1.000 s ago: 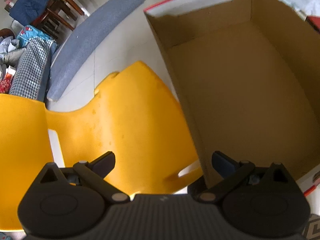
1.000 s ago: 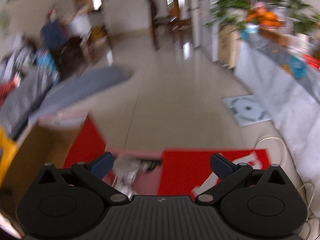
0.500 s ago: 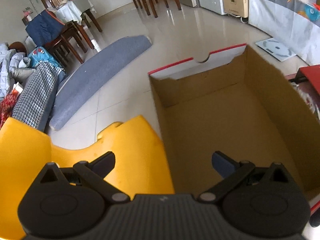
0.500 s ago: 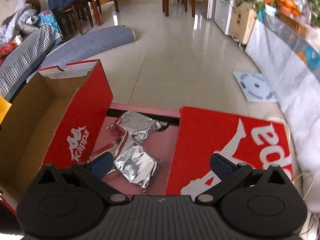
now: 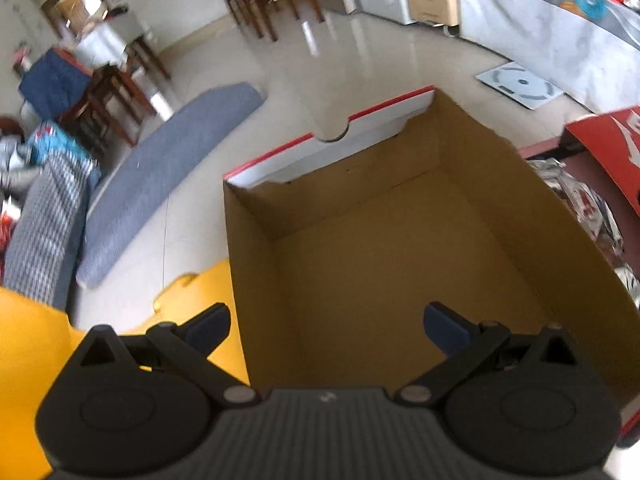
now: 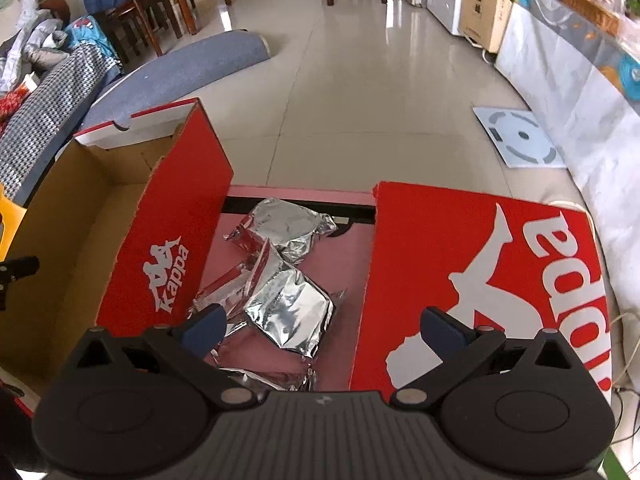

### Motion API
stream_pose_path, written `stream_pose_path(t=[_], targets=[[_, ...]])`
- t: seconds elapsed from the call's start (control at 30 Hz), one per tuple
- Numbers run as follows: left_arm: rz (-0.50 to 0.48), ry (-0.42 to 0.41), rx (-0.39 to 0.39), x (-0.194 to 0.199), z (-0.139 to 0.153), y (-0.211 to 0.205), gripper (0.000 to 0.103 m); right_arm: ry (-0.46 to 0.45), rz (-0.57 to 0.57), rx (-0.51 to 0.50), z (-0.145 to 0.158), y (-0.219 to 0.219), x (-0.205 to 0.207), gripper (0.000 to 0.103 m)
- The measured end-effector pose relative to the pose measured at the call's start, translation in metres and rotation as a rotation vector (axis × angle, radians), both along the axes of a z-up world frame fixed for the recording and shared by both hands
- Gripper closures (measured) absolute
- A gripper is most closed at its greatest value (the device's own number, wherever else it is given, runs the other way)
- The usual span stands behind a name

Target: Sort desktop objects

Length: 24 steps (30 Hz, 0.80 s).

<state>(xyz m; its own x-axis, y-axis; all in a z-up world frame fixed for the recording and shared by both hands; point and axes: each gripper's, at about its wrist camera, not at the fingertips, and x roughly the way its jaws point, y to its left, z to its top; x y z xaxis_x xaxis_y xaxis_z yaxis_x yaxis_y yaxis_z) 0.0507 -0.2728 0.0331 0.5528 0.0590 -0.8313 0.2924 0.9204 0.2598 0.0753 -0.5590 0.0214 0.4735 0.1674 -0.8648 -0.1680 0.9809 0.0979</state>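
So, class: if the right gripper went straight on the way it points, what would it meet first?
Probably the silver foil packets lying between its open fingers, on the pink surface; depth is unclear.

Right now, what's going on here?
A person holds a hand-held gripper in each hand, and both are open and empty. The left hand-held gripper hangs over the empty shoe box, beside a yellow chair. The right hand-held gripper hangs over the foil packets piled on the pink surface between the box and its red lid. Nothing is in the box yet, so no packet has been sorted.
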Motion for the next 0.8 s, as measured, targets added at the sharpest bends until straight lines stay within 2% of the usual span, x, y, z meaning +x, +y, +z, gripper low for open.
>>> stream_pose_path(t=[0.13, 0.3, 0.37, 0.43, 0.5, 0.6, 0.63, 0.73, 0.8], targets=[[0.029, 0.063, -0.033, -0.002, -0.007, 0.002, 0.0, 0.045, -0.041, 0.018, 0.001, -0.001, -0.001, 0.0], [0.056, 0.09, -0.044, -0.02, -0.009, -0.002, 0.0, 0.072, -0.081, 0.016, 0.0, 0.001, -0.013, 0.0], [0.042, 0.054, -0.04, -0.031, -0.004, -0.005, 0.0, 0.057, -0.051, 0.063, 0.002, 0.003, -0.023, 0.0], [0.022, -0.002, -0.015, -0.038, 0.002, -0.006, 0.0, 0.049, -0.031, 0.039, 0.005, 0.006, -0.028, 0.0], [0.055, -0.01, -0.016, -0.036, 0.003, -0.001, 0.0, 0.027, -0.052, 0.02, 0.012, 0.007, -0.03, 0.0], [0.073, 0.033, -0.107, -0.031, 0.006, 0.005, 0.0, 0.007, -0.051, 0.062, 0.02, 0.01, -0.032, 0.0], [0.068, 0.027, -0.116, -0.032, 0.008, 0.004, 0.0, -0.004, -0.042, 0.058, 0.022, 0.013, -0.034, 0.0], [0.054, -0.018, -0.051, -0.037, 0.009, -0.001, 0.0, -0.025, -0.012, 0.019, 0.025, 0.022, -0.037, 0.0], [0.054, -0.006, -0.054, -0.038, 0.008, -0.004, 0.0, -0.022, -0.009, 0.02, 0.027, 0.023, -0.038, 0.0]])
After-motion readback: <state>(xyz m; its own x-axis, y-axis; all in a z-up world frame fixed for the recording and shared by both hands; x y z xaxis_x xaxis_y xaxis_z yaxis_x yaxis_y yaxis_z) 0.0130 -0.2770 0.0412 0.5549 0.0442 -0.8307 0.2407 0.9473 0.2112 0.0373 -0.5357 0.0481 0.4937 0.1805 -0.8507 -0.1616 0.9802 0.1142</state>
